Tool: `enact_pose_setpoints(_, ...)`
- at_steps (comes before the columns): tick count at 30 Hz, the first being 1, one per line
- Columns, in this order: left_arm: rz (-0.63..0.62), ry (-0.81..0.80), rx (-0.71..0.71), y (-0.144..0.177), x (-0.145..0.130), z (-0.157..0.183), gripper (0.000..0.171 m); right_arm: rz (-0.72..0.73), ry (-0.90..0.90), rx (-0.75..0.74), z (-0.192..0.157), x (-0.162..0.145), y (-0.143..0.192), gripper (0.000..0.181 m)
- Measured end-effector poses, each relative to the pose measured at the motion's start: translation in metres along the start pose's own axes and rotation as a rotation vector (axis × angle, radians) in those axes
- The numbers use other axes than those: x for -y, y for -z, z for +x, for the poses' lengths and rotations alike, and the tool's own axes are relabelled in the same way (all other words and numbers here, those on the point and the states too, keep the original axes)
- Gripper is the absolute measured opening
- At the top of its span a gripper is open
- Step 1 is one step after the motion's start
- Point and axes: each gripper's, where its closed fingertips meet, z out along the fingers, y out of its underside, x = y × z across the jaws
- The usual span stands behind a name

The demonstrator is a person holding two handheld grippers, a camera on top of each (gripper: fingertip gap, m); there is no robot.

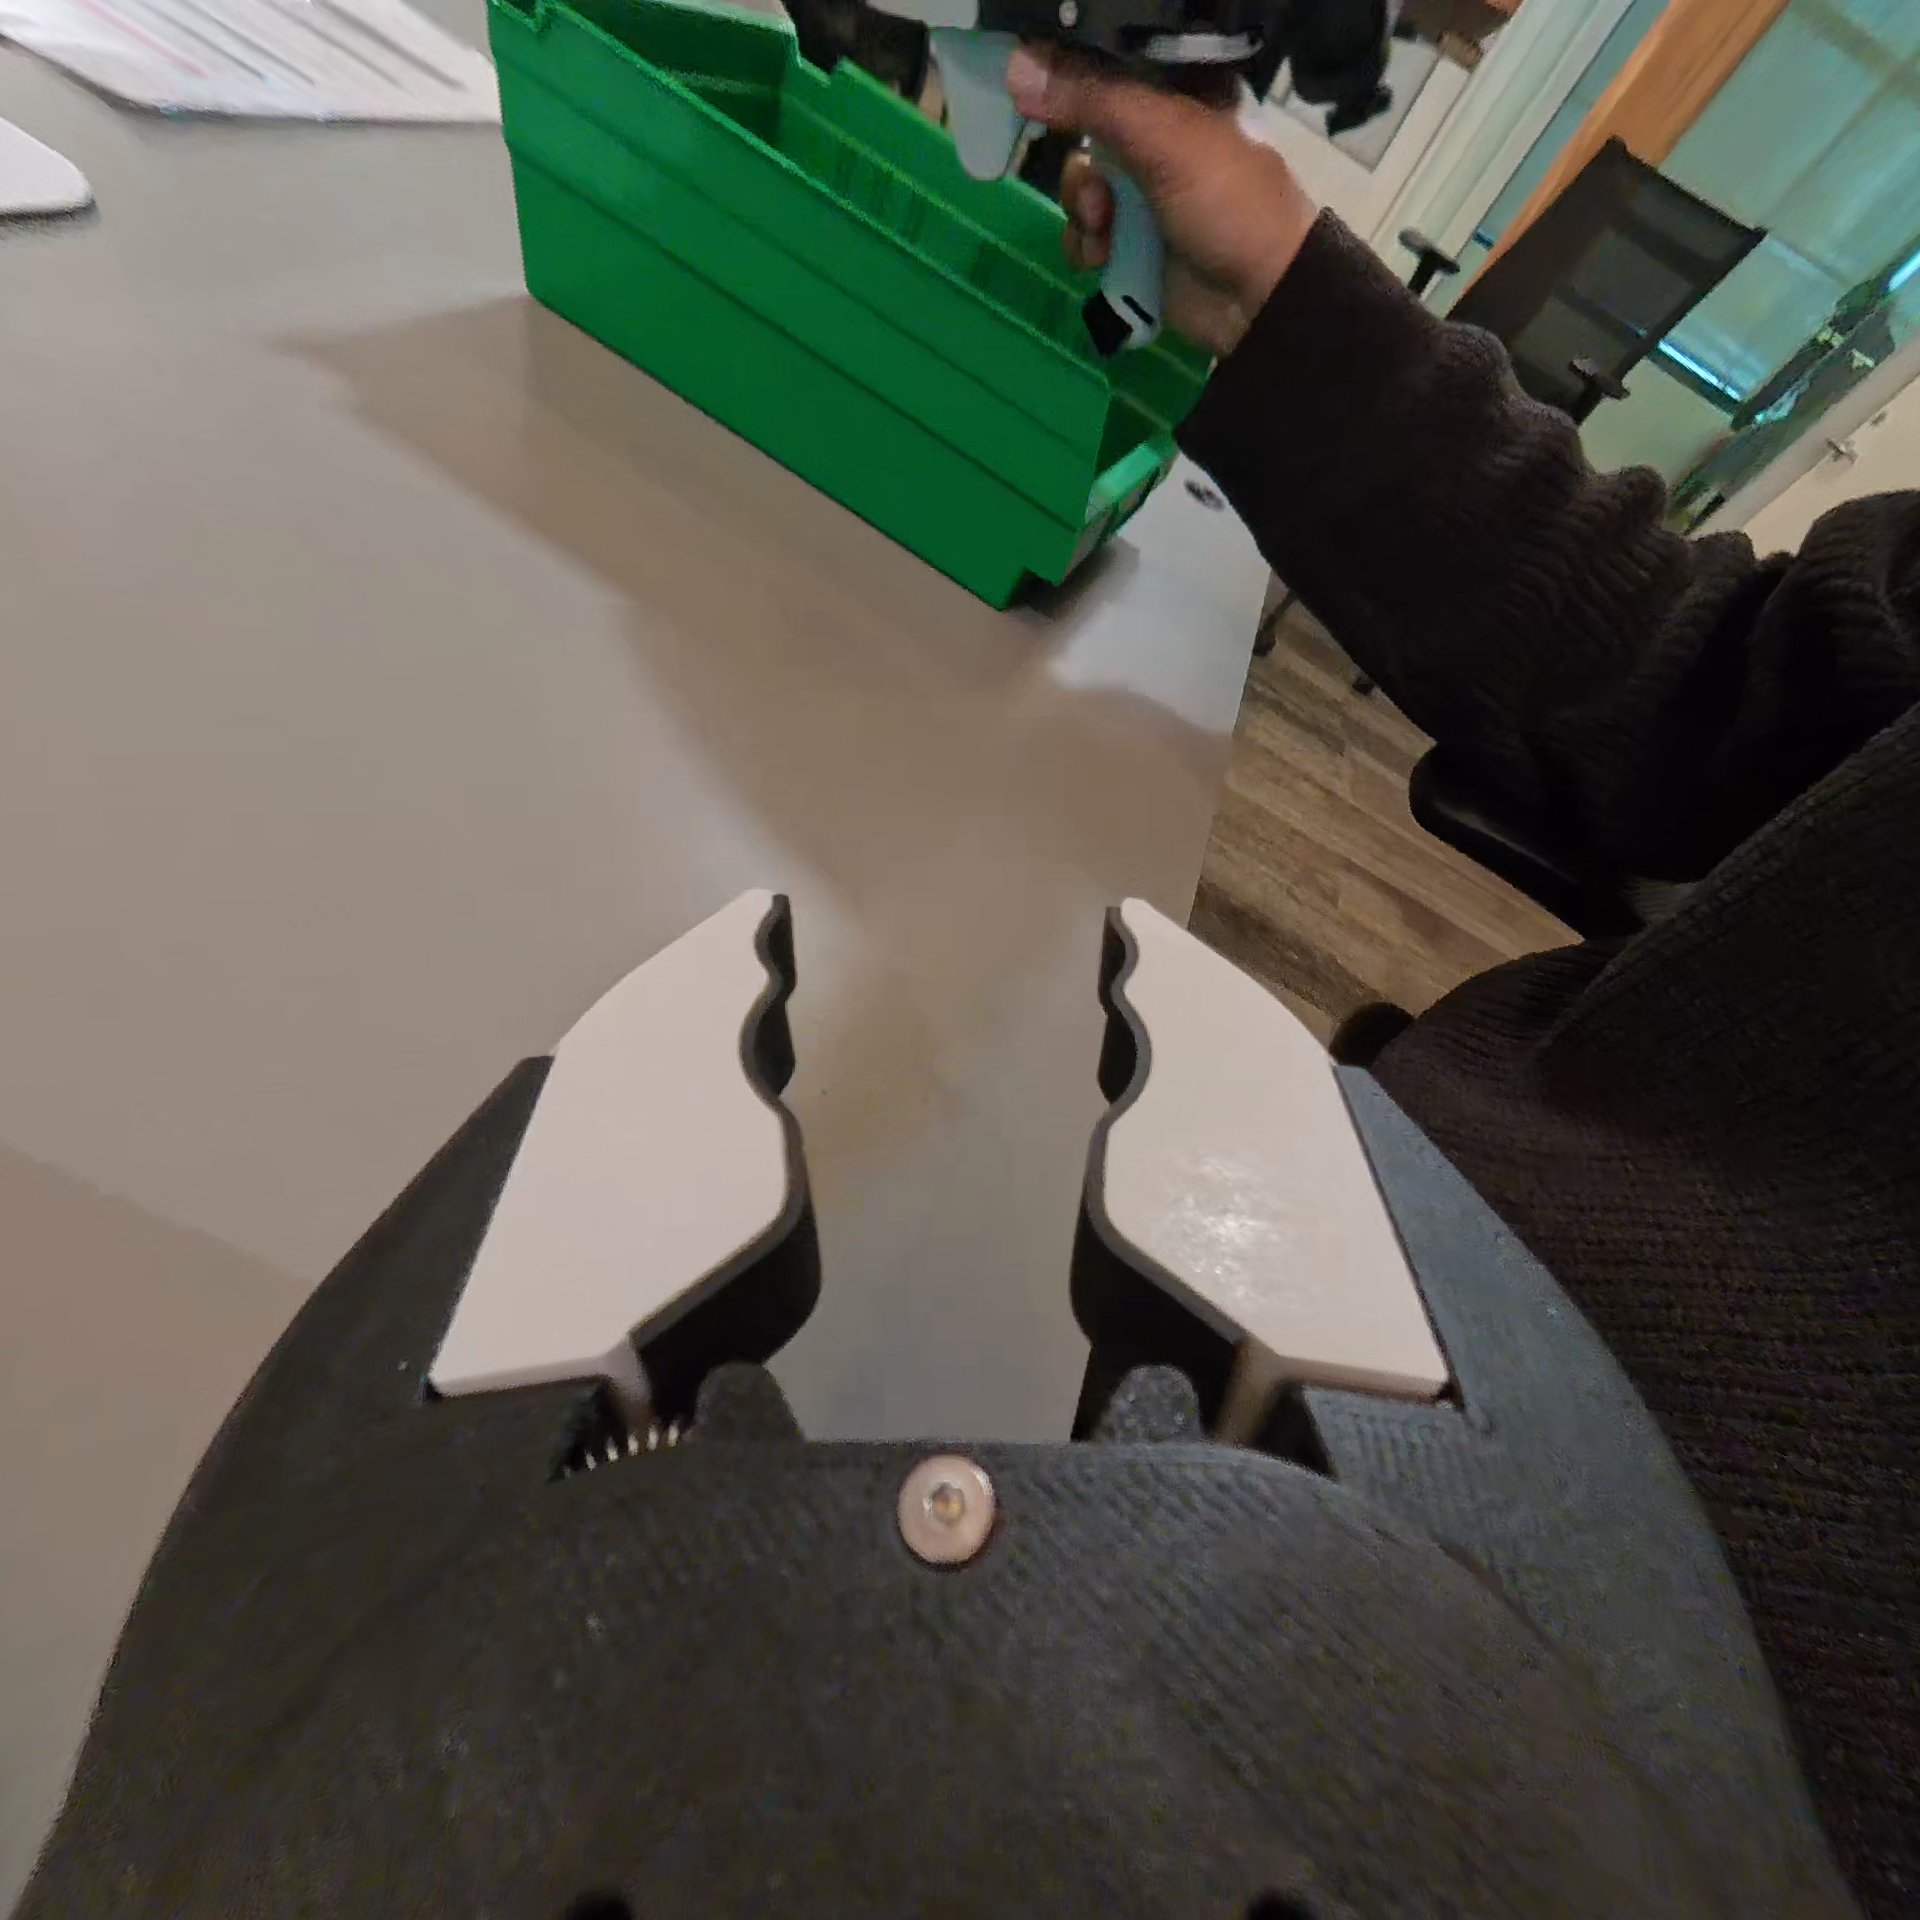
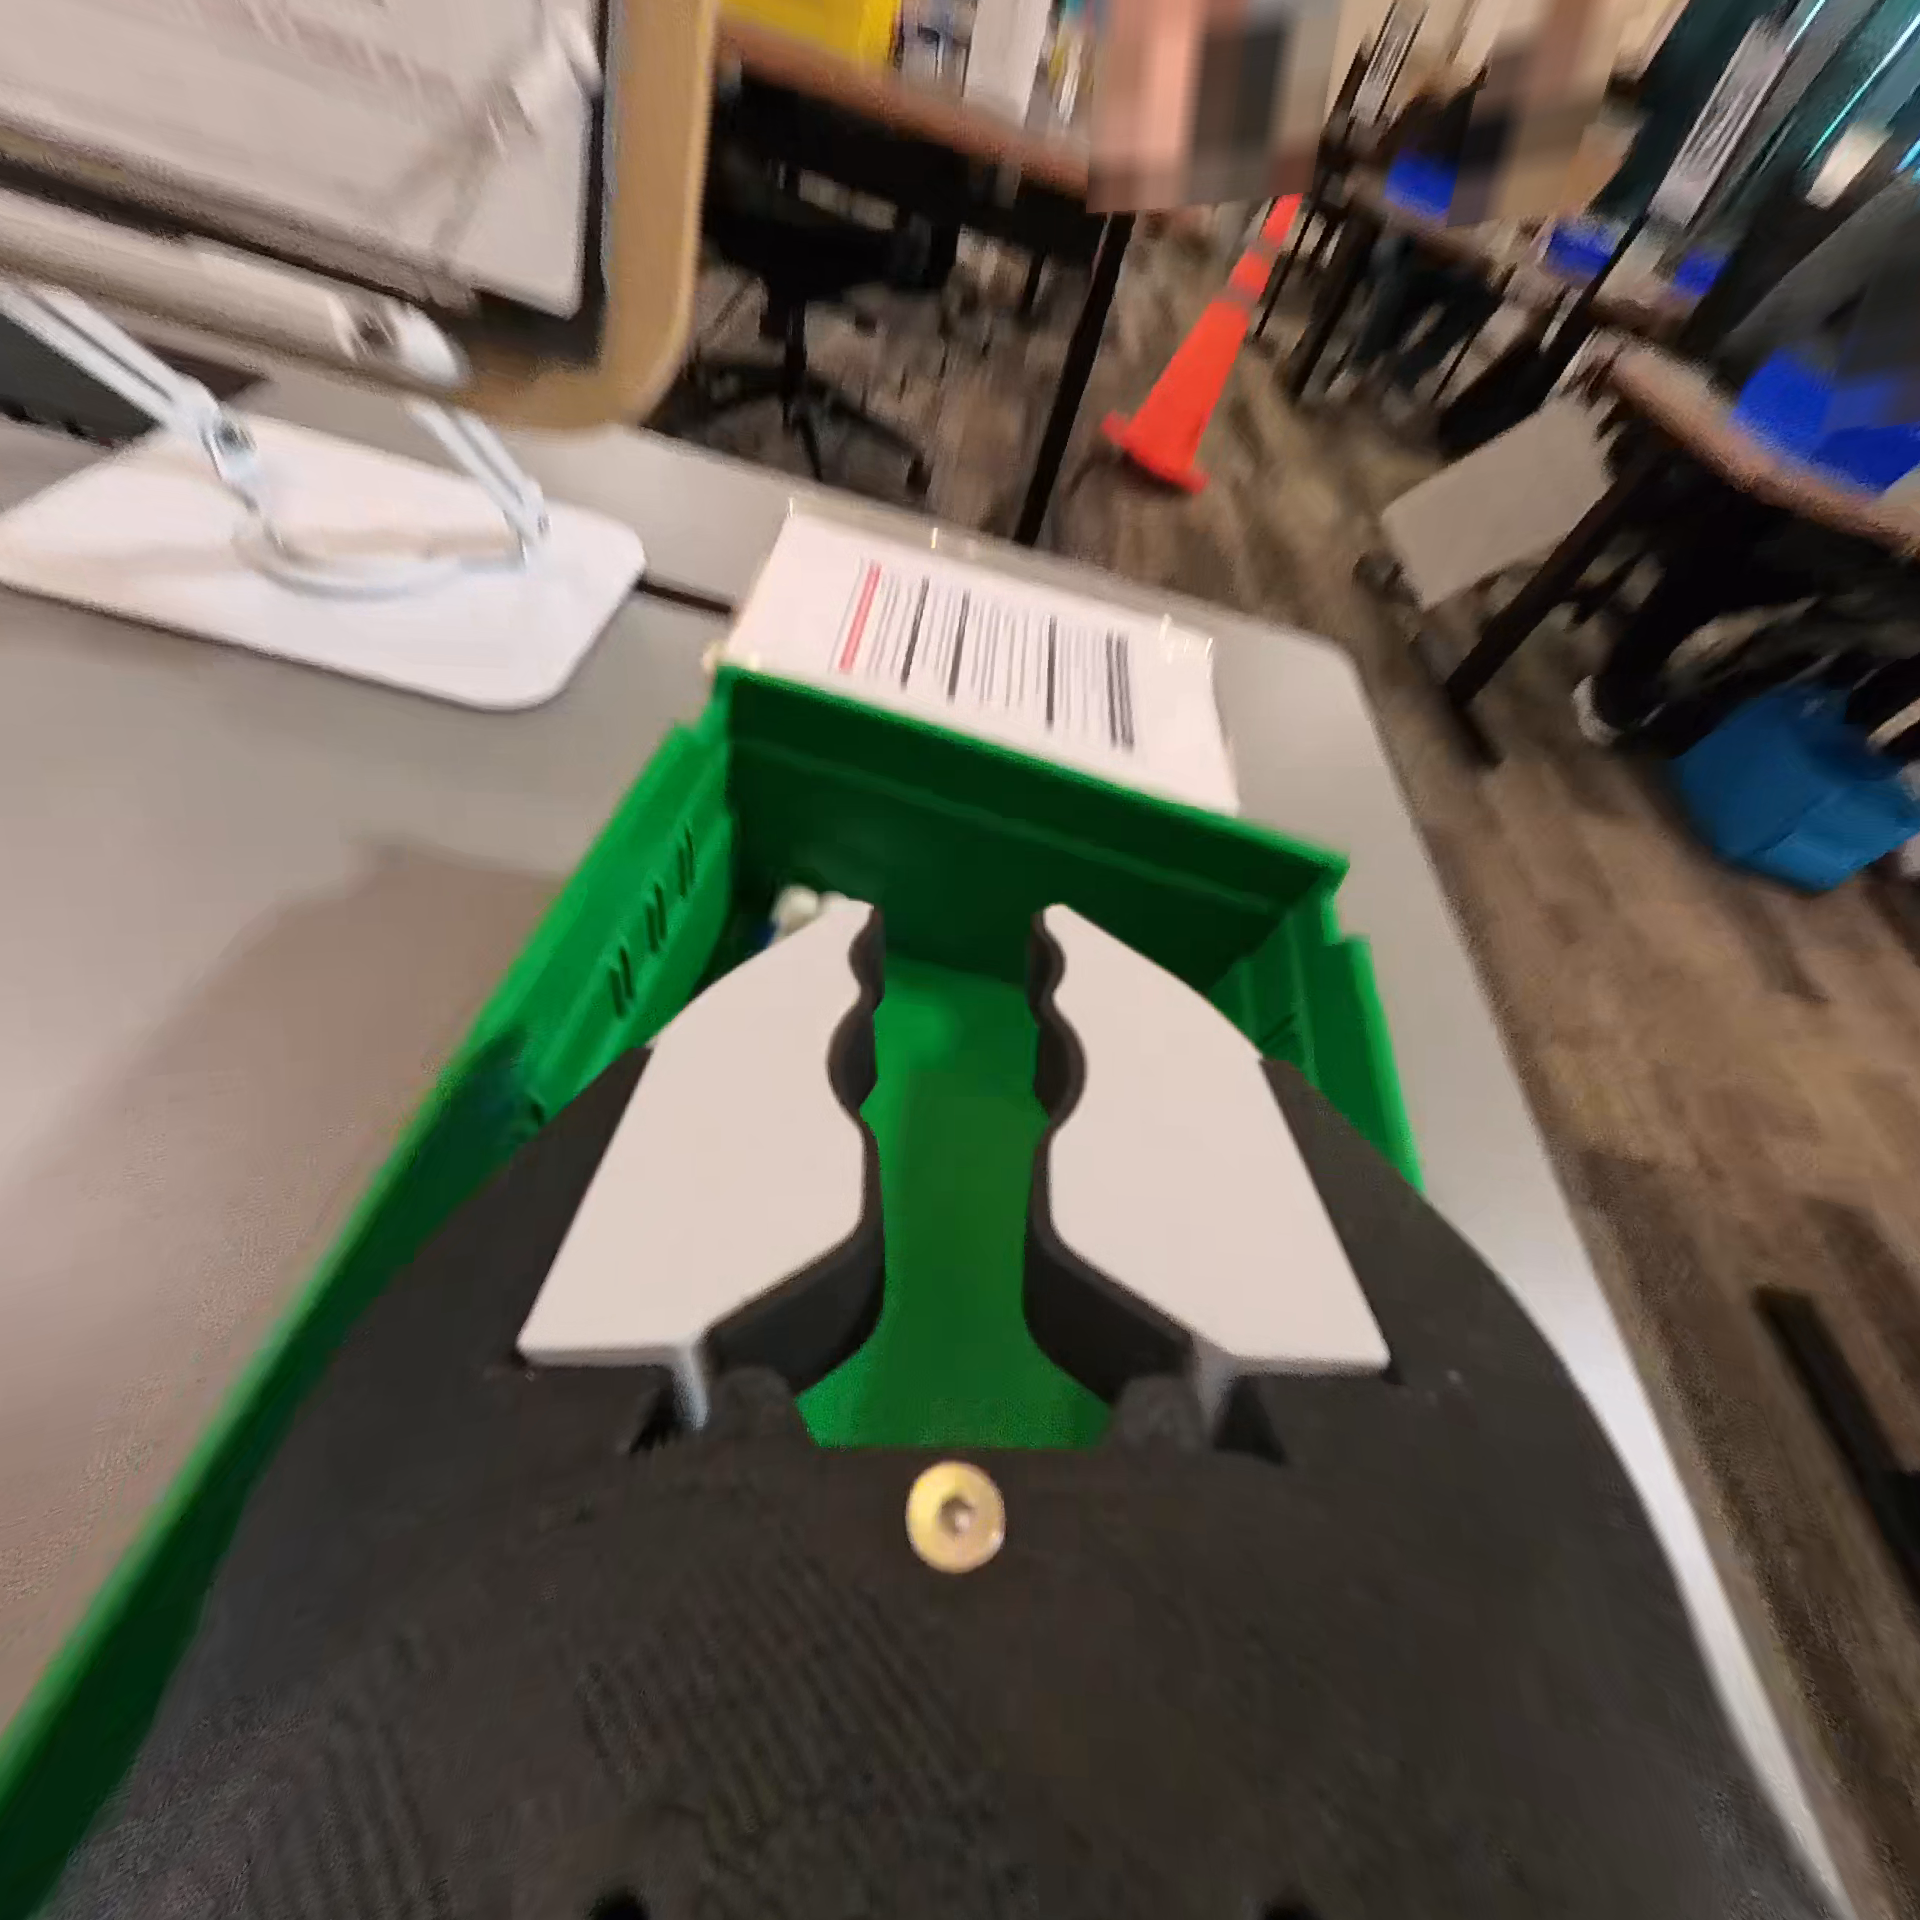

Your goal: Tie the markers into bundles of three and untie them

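The left gripper (image 1: 945, 997) hovers over bare counter (image 1: 364, 727), fingers parted wide, holding nothing. The right gripper (image 2: 956, 997) hangs inside the green bin (image 2: 623, 935) at frame centre, fingers partly apart, empty. The bin looks like stiff, light plastic; its rim seems the best hold.

A grey table (image 1: 436, 665) with rounded corners stands on wood-plank flooring (image 1: 1309, 831). In the left wrist view a black mesh office chair (image 1: 1600, 281) sits before glass partitions (image 1: 1787, 239) with a wooden frame (image 1: 1621, 145). The right wrist view, blurred by motion, shows an orange traffic cone (image 2: 1195, 353) on the floor, dark-legged tables (image 2: 1714, 436) to the right, blue bins (image 2: 1787, 790) under and on them, and what may be a monitor on a white stand (image 2: 312, 582) at the left.
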Motion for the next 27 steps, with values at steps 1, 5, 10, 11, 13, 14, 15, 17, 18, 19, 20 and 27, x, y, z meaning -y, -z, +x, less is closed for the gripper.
enact_pose_setpoints(1, 0.019, -0.008, 0.006, 0.002, 0.003, 0.0, 0.053, 0.045, 0.011, -0.003, -0.005, 0.015, 0.007, 0.027)
enact_pose_setpoints(5, 0.046, -0.031, 0.007, 0.006, 0.008, 0.0, 0.05, 0.162, -0.016, 0.183, -0.065, 0.064, 0.037, 0.021)
enact_pose_setpoints(10, 0.07, -0.001, 0.006, 0.015, 0.012, -0.003, 0.049, 0.208, -0.012, 0.439, -0.171, 0.083, 0.071, 0.03)
enact_pose_setpoints(11, 0.053, 0.005, 0.003, 0.016, 0.011, -0.003, 0.048, 0.201, -0.002, 0.473, -0.192, 0.078, 0.074, 0.031)
enact_pose_setpoints(13, 0.04, 0.002, 0.0, 0.017, 0.009, -0.001, 0.046, 0.175, 0.014, 0.556, -0.236, 0.062, 0.079, 0.031)
enact_pose_setpoints(14, 0.042, -0.005, 0.011, 0.016, 0.009, -0.002, 0.046, 0.147, 0.022, 0.598, -0.256, 0.05, 0.08, 0.032)
enact_pose_setpoints(15, 0.042, -0.017, 0.025, 0.016, 0.009, -0.003, 0.047, 0.118, 0.023, 0.636, -0.275, 0.038, 0.082, 0.033)
enact_pose_setpoints(17, 0.027, -0.047, 0.046, 0.016, 0.006, -0.005, 0.048, 0.079, 0.003, 0.707, -0.305, 0.017, 0.087, 0.033)
enact_pose_setpoints(18, 0.02, -0.058, 0.06, 0.016, 0.005, -0.007, 0.049, 0.059, -0.009, 0.738, -0.316, 0.007, 0.089, 0.033)
enact_pose_setpoints(19, 0.018, -0.063, 0.067, 0.016, 0.005, -0.008, 0.049, 0.043, -0.016, 0.766, -0.326, -0.002, 0.092, 0.034)
enact_pose_setpoints(20, 0.021, -0.066, 0.065, 0.016, 0.005, -0.008, 0.049, 0.033, -0.015, 0.786, -0.333, -0.009, 0.094, 0.035)
enact_pose_setpoints(27, 0.104, -0.047, 0.032, 0.023, 0.015, -0.005, 0.023, 0.101, -0.01, 0.872, -0.347, -0.021, 0.095, 0.036)
